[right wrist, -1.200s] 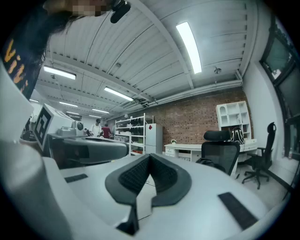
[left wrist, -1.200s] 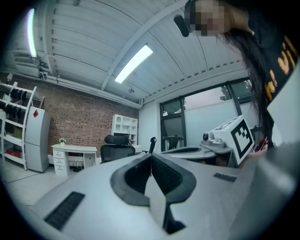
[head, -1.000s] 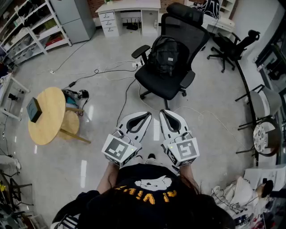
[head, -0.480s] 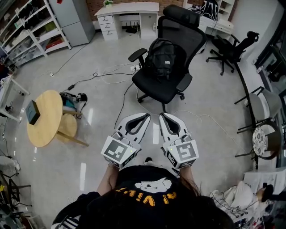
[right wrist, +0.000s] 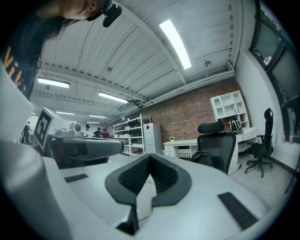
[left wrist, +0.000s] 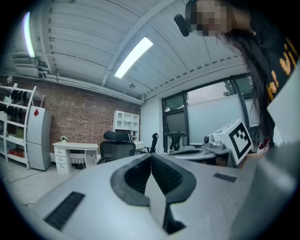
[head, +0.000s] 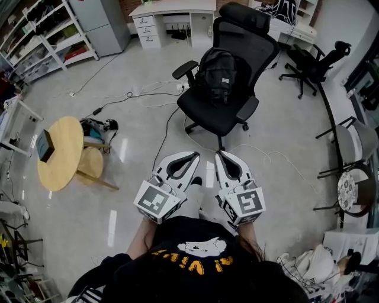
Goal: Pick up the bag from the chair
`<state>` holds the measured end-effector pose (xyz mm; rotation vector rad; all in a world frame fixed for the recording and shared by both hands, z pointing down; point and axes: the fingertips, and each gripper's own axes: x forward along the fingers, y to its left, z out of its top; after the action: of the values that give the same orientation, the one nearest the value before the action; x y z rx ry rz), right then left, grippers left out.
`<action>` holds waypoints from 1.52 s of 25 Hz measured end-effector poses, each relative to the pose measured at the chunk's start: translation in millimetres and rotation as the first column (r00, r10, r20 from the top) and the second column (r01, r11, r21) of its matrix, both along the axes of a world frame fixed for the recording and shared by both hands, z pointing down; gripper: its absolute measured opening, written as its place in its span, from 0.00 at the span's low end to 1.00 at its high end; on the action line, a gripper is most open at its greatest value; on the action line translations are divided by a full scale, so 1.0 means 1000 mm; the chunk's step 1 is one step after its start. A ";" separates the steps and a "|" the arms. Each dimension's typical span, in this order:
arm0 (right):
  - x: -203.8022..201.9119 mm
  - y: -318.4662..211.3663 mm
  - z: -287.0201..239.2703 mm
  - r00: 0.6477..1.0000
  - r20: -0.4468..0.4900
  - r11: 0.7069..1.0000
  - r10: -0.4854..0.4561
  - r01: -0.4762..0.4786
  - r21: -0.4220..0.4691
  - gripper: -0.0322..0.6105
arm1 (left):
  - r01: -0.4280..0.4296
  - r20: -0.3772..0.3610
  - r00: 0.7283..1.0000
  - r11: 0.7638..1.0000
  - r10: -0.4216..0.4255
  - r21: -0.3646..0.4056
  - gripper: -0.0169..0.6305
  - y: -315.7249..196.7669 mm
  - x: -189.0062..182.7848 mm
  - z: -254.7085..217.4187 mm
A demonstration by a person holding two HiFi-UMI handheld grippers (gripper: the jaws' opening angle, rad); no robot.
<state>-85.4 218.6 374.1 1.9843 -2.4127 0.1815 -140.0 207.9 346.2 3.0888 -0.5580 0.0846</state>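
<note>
A black backpack (head: 217,74) leans upright against the backrest of a black office chair (head: 214,112) on the grey floor, straight ahead in the head view. My left gripper (head: 195,154) and right gripper (head: 218,154) are side by side close to my body, pointing at the chair and well short of it. Both are shut with nothing between the jaws. In the left gripper view the chair (left wrist: 116,148) shows small past the closed jaws (left wrist: 151,156). In the right gripper view the chair (right wrist: 217,143) with the backpack (right wrist: 202,159) lies beyond the closed jaws (right wrist: 150,157).
A round wooden table (head: 66,142) with a small device stands at the left. Cables (head: 145,94) trail across the floor in front of the chair. A white desk (head: 172,12), shelving (head: 44,35) and another black chair (head: 314,56) line the back and right.
The person has taken a small step, a foot now shows between the grippers, and the view has shifted slightly. Both grippers stay shut and side by side.
</note>
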 end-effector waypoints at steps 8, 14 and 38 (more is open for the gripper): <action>0.033 -0.033 0.007 0.999 0.047 1.000 0.027 -0.027 -0.008 0.05 | -0.018 0.021 1.000 1.000 0.018 -0.018 0.04 -0.039 0.028 0.010; 0.074 -0.078 0.007 0.998 0.035 0.999 0.054 -0.054 -0.011 0.05 | -0.083 -0.023 0.996 0.996 0.082 -0.016 0.04 -0.084 0.075 0.013; 0.172 -0.249 0.029 0.994 0.002 0.989 0.110 -0.109 -0.101 0.05 | -0.158 -0.034 0.987 0.983 0.156 -0.089 0.04 -0.252 0.171 0.034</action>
<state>86.2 -30.4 403.4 2.0762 -2.2512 0.3058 31.4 -44.0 380.3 3.0338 -0.2994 0.0659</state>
